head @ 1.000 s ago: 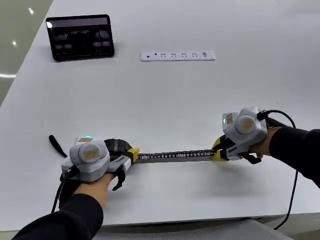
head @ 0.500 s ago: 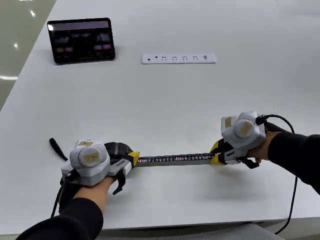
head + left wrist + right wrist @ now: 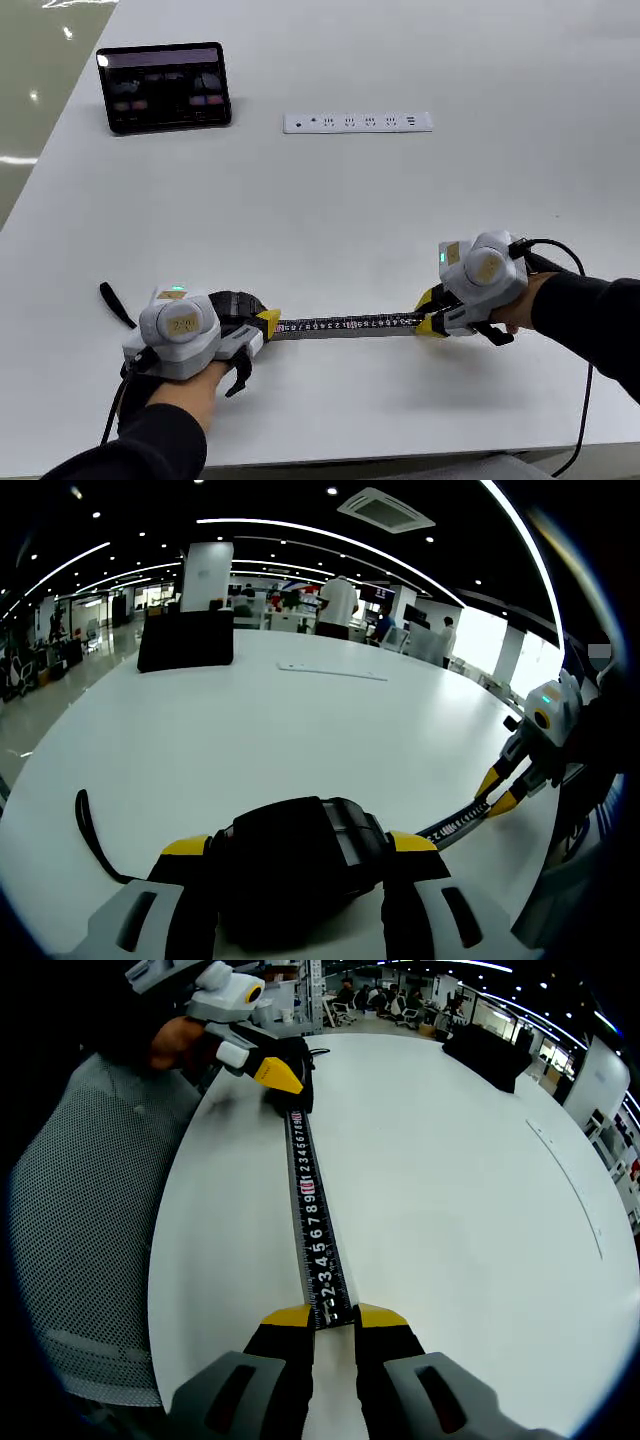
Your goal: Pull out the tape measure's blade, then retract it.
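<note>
The black tape measure case (image 3: 232,303) lies on the white table (image 3: 330,220) near its front left, with my left gripper (image 3: 250,322) shut around it. In the left gripper view the case (image 3: 295,865) sits between the yellow-tipped jaws of my left gripper (image 3: 300,842). The blade (image 3: 345,323) runs out flat to the right along the table. My right gripper (image 3: 427,312) is shut on the blade's end. In the right gripper view the numbered blade (image 3: 310,1210) leads from my right gripper (image 3: 335,1315) to the case (image 3: 295,1075).
A dark tablet (image 3: 164,85) stands at the back left and a white power strip (image 3: 358,122) lies at the back centre. The case's black strap (image 3: 113,298) trails left. The table's front edge is close behind both hands.
My right gripper has come a little to the left, toward the case, and the exposed blade is slightly shorter. The left gripper and case have stayed put.
</note>
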`<state>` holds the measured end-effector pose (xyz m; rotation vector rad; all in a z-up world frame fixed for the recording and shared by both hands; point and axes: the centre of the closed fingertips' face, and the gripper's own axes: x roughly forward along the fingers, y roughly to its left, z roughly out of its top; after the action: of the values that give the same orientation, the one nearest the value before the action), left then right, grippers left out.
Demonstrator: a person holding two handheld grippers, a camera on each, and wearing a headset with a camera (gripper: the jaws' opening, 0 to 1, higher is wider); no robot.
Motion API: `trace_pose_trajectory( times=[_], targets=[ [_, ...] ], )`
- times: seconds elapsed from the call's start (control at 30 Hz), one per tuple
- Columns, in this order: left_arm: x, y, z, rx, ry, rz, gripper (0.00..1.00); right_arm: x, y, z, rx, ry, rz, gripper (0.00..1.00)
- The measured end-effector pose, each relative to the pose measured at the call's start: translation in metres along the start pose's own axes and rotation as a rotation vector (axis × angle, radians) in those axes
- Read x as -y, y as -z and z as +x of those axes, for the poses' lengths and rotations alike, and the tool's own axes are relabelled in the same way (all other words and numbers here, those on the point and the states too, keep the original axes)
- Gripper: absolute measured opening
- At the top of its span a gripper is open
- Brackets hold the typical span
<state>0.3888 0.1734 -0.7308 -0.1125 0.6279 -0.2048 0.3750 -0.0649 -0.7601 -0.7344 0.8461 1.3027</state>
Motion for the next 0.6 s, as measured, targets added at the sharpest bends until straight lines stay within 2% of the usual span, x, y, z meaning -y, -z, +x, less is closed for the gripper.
trace_pose_trajectory(
  times=[0.6],
  targets=[
    [0.0007,-0.0004,0.0003,-0.002,0.004,-0.006,0.63,-0.0003,-0.0092,0.0048,0.014,-0.003,0.004,0.10]
  ],
)
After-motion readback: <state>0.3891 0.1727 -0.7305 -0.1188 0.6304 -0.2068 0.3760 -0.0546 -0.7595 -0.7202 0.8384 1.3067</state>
